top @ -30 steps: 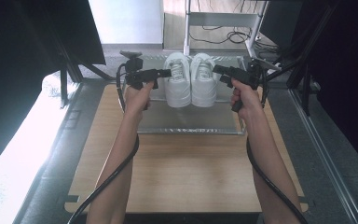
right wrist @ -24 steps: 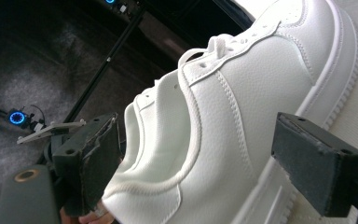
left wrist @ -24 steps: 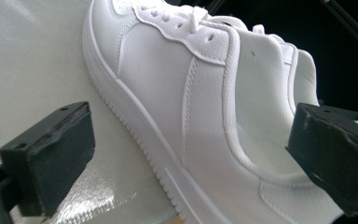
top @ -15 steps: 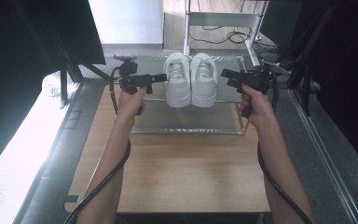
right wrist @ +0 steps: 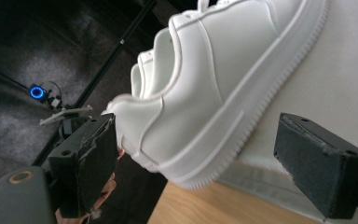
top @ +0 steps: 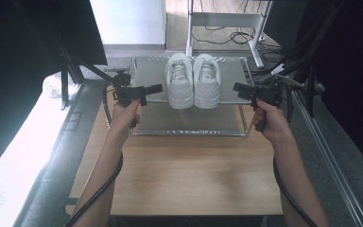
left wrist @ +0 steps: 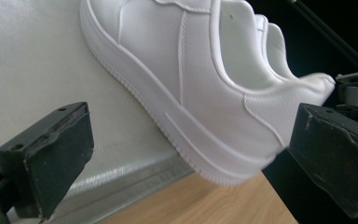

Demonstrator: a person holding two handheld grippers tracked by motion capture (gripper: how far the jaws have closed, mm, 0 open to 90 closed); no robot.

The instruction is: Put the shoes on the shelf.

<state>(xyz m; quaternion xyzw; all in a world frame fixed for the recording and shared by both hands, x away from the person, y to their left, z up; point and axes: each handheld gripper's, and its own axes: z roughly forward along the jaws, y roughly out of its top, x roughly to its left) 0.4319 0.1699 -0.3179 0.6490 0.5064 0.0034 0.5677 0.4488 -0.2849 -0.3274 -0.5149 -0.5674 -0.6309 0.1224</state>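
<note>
Two white sneakers stand side by side on the upper level of a grey metal rack (top: 189,120), heels toward me and jutting past its front edge. My left gripper (top: 157,88) hovers just left of the left sneaker (top: 179,82), open and holding nothing. In the left gripper view its jaws (left wrist: 193,158) stand wide apart, framing that sneaker's (left wrist: 191,79) heel and side. My right gripper (top: 237,88) is open a little right of the right sneaker (top: 207,82). The right gripper view has its jaws (right wrist: 205,163) spread around that sneaker's (right wrist: 214,93) heel without touching it.
The rack sits at the far end of a wooden table (top: 184,175), with bare wood between it and me. Dark stands and cables line both sides. A white desk frame (top: 227,21) stands beyond the rack.
Both grippers have drawn outward from the sneakers' sides, left one to the left, right one to the right. The sneakers have stayed in place.
</note>
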